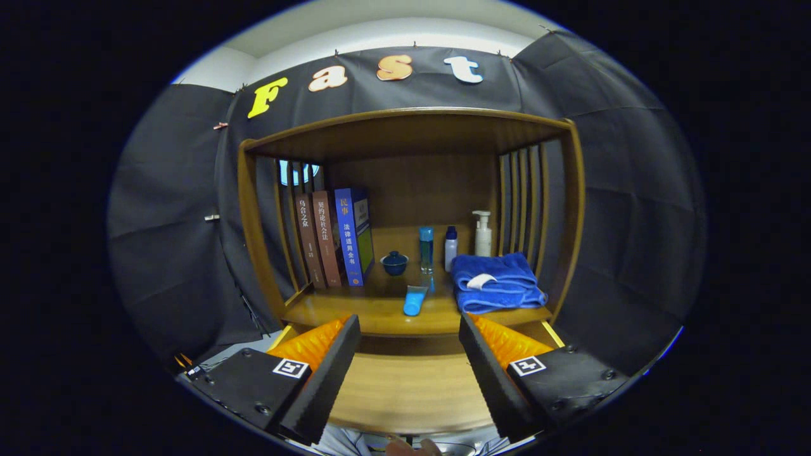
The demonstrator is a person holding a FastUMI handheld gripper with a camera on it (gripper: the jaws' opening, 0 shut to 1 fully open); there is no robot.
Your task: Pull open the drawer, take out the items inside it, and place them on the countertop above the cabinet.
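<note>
Wooden cabinet (573,209) stands ahead; drawer (405,386) pulled out beneath the gripper (408,335), fingers spread wide, holding nothing. Countertop (374,310) carries three books (329,237), folded blue towel (497,282), pump bottle (483,234) (two smaller bottles beside), lying blue tube (414,300), lidded cup (394,262). Drawer appears empty.

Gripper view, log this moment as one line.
tool: open, holding nothing | drawer: pulled out below tool | tube: lying on countertop beside towel
</note>
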